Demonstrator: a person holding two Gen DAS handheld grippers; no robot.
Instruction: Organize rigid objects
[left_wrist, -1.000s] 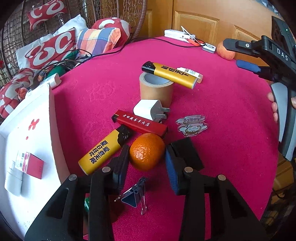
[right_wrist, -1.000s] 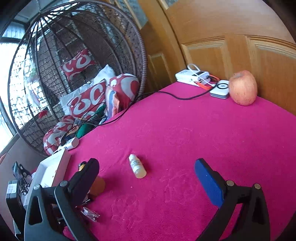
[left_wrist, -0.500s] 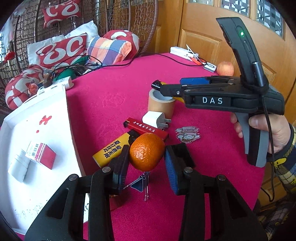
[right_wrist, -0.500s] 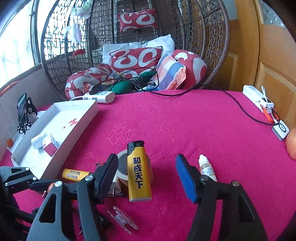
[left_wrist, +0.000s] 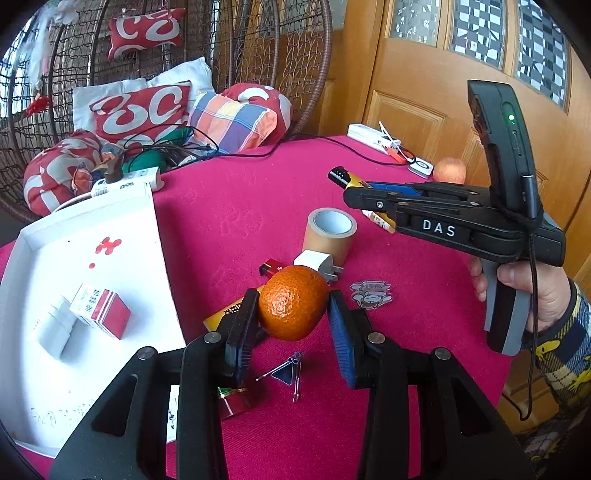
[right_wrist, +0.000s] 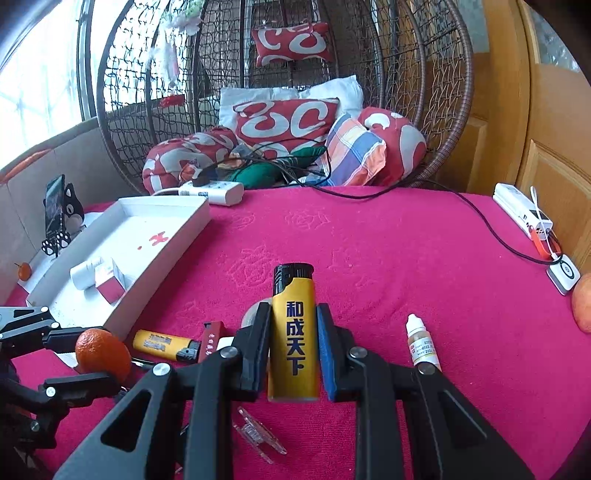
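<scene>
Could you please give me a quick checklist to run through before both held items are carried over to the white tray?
1. Left gripper shut on the orange, pads on both sides: ok.
2. Right gripper shut on the yellow lighter, having just closed on it: ok.
3. Lighter clear of the tape roll: ok in the left wrist view, where it is held above the roll.
4. Room in the white tray: ok; only a red box and a white bottle lie in it.
5. Grip firm enough for the carry: cannot tell.
</scene>
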